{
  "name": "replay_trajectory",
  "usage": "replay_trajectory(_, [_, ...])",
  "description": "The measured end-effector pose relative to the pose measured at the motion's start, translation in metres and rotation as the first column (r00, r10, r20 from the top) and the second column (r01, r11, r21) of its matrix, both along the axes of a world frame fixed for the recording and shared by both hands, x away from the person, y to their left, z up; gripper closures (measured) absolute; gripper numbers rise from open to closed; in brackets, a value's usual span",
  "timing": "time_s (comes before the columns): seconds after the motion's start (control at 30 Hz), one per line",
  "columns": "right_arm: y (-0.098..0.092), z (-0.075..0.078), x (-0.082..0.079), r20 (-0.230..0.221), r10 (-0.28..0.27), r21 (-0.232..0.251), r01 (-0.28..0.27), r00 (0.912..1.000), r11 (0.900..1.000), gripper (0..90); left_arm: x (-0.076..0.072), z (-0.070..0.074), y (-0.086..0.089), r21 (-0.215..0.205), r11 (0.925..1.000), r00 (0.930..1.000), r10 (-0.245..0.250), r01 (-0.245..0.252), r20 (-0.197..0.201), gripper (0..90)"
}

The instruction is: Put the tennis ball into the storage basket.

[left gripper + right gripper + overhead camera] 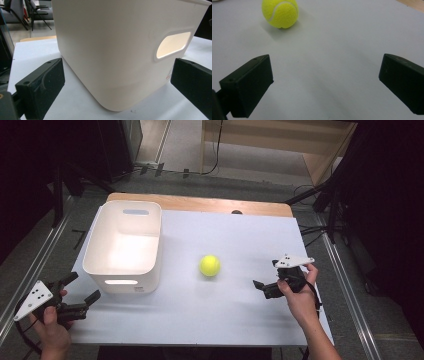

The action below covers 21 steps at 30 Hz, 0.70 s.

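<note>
One yellow tennis ball sits mid-bench, right of a white bin.
Fuzzy, white-seamed; left gripper and right gripper both have fingers apart, holding nothing.

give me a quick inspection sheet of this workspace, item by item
surface: white sheet over a wooden table, bare wood strip at the far edge
job's things: white bin, upright and empty, handle slots in its end walls; yellow tennis ball lying apart from it
clutter: nothing seen
grippers: left gripper open, facing the bin's near corner; right gripper open, ball ahead of it, nothing held
cables: black cables on the floor beyond the table
surroundings: dark stands, metal rails either side
</note>
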State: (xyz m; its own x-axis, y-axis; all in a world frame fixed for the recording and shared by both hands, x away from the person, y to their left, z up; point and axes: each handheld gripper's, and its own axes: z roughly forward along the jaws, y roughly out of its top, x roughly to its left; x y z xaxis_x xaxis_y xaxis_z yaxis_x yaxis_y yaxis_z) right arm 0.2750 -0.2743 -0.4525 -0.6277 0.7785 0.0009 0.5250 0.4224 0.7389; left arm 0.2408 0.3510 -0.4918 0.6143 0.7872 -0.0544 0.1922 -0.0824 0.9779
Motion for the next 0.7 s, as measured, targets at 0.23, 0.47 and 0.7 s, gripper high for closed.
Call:
replay_trajectory(0.23, [0.013,0.006,0.011,-0.013,0.031,-0.039,-0.032,0.9994,0.999,0.0,0.000,0.000,0.000,0.000,1.0000,1.0000,-0.003,0.003,0.000,0.0])
replay_trajectory(0.47, [0.022,0.012,0.020,-0.033,0.048,-0.069,-0.050,0.9983,0.996,0.0,0.000,0.000,0.000,-0.002,1.0000,1.0000,-0.006,0.006,-0.001,0.0])
replay_trajectory(0.7, [0.029,0.016,0.029,-0.044,0.071,-0.096,-0.075,0.9965,0.993,0.0,0.000,0.000,0.000,-0.001,1.0000,1.0000,-0.008,0.008,-0.001,0.0])
